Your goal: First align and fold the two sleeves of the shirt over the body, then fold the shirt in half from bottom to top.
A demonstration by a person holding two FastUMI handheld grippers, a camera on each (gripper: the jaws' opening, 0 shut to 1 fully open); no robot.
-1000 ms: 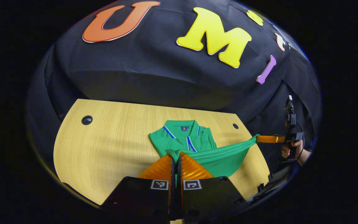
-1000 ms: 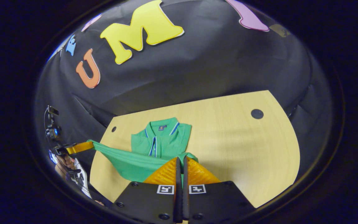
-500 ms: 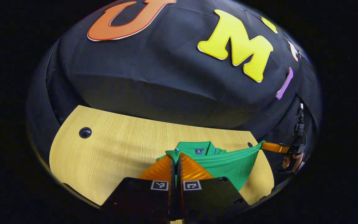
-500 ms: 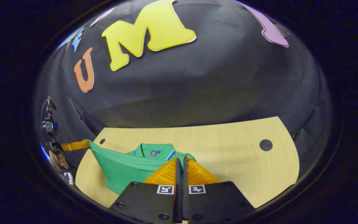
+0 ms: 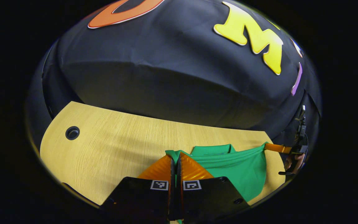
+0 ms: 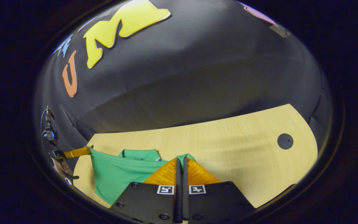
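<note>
A black cloth wall backs a pale wooden table (image 5: pixel 113 146), and the green shirt (image 5: pixel 238 168) hangs over its near part, its hem stretched taut between your two tools.

Your left gripper (image 5: pixel 175 160) is pinched tight on one hem corner, fabric showing between the closed fingers. Your right gripper (image 6: pixel 180 163) is clamped the same way on the other corner; in the left gripper view you can see it far off (image 5: pixel 275 148) with the hand (image 5: pixel 292 161) behind it.

Judging by the lifted hem, you are in the bottom-to-top fold, with the collar (image 6: pixel 140 154) just peeking above the raised edge.

Risks from here:
- Pull the corners unevenly and the hem would likely land skewed against the collar line.
- Let the tension drop and the middle may sag and crease.
- Drag forward too low and the whole shirt could slide on the smooth wood.

The raised cloth hides the sleeves and body, so you cannot confirm the sleeve folds underneath have held.
</note>
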